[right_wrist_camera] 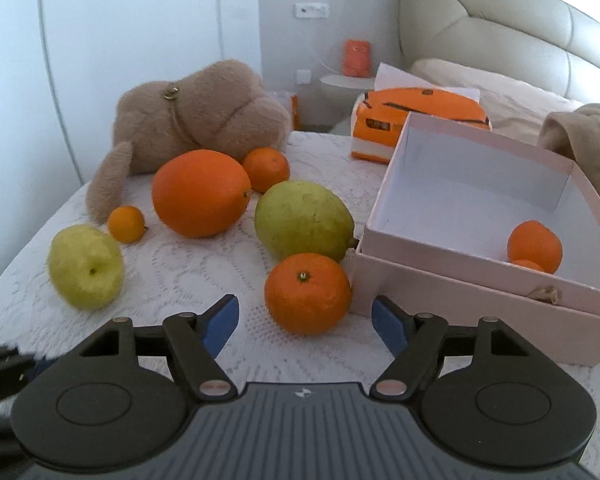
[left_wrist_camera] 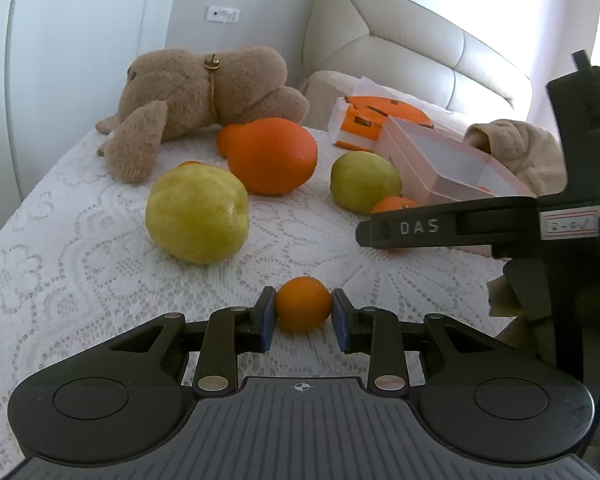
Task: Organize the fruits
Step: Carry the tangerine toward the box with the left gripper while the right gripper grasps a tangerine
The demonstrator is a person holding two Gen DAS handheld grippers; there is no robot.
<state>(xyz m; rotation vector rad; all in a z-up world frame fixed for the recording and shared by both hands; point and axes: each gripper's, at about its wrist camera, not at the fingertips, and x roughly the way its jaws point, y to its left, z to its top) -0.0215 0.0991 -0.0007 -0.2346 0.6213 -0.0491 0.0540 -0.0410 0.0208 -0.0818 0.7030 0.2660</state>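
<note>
My left gripper (left_wrist_camera: 303, 316) is shut on a small orange (left_wrist_camera: 303, 309), its blue pads against both sides, just above the white lace cloth. A yellow-green fruit (left_wrist_camera: 197, 213), a big orange (left_wrist_camera: 272, 156) and a second green fruit (left_wrist_camera: 364, 181) lie beyond it. My right gripper (right_wrist_camera: 305, 322) is open, its fingers on either side of a tangerine (right_wrist_camera: 308, 293) that lies next to the pink box (right_wrist_camera: 460, 280). The box holds an orange (right_wrist_camera: 534, 246) and a smaller one (right_wrist_camera: 527, 265). The right gripper shows from the side in the left wrist view (left_wrist_camera: 452, 228).
A brown plush toy (right_wrist_camera: 192, 120) lies at the back left. An orange tissue box (right_wrist_camera: 416, 116) stands behind the pink box. A beige cloth (right_wrist_camera: 584, 136) lies at the right. More fruit (right_wrist_camera: 126, 224) lies on the cloth (right_wrist_camera: 196, 276). The padded headboard (right_wrist_camera: 500, 20) is behind.
</note>
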